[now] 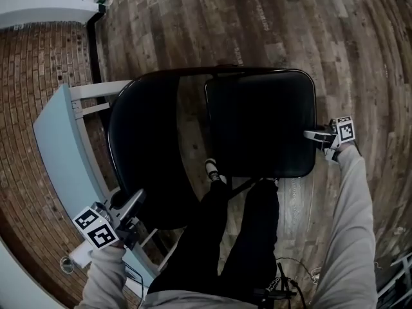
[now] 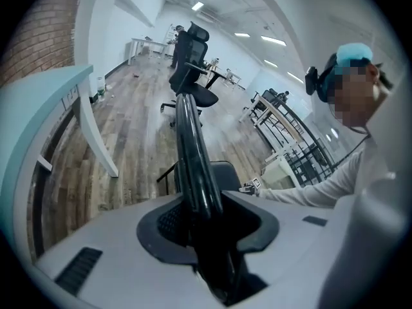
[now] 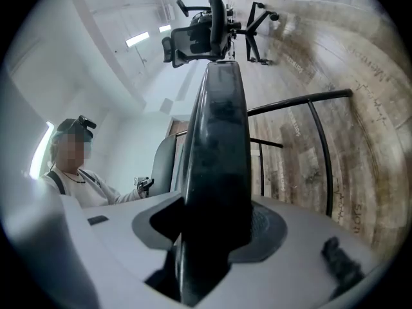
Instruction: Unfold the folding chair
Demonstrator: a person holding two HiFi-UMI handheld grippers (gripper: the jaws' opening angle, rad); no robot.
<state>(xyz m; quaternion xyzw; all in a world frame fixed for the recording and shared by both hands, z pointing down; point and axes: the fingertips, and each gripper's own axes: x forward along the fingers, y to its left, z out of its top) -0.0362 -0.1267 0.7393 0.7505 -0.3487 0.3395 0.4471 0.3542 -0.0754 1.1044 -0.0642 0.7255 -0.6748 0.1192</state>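
1. The chair [image 1: 212, 127] stands on the floor [image 1: 193, 18] at the middle of the head view, just in front of your legs [image 1: 238, 237]. Its back [image 1: 138, 147] is at centre left. Its seat [image 1: 261, 124] is at centre right, with the pad facing up.
2. Your left claw [image 1: 129, 203], at the lower left, is clamped on the top rim of the back. The black rim runs straight between its 2 jaws.
3. Your right claw [image 1: 313, 136], at the right edge, is clamped on the edge of the seat. The thick pad fills the gap between the jaws.
4. The chair looks almost fully open to me. Steady the back with the left claw and press the seat edge straight down with the right until it sits flat. Push evenly and do not twist, because 1 thin rim is all the left claw has.
5. Mind your shoe [image 1: 211, 168]. It sits just beside the seat's lower left corner, where the frame could catch it.
6. The floor is wood plank and looks smooth, so the chair's feet may slide as you press.
7. A pale blue table [image 1: 58, 147] with white legs stands just beside the back, at the left. A brick wall [image 1: 32, 76] is beyond it, so there is little room on that side.
8. The room is open and brightly lit, with office chairs [image 2: 193, 63] well apart from you.
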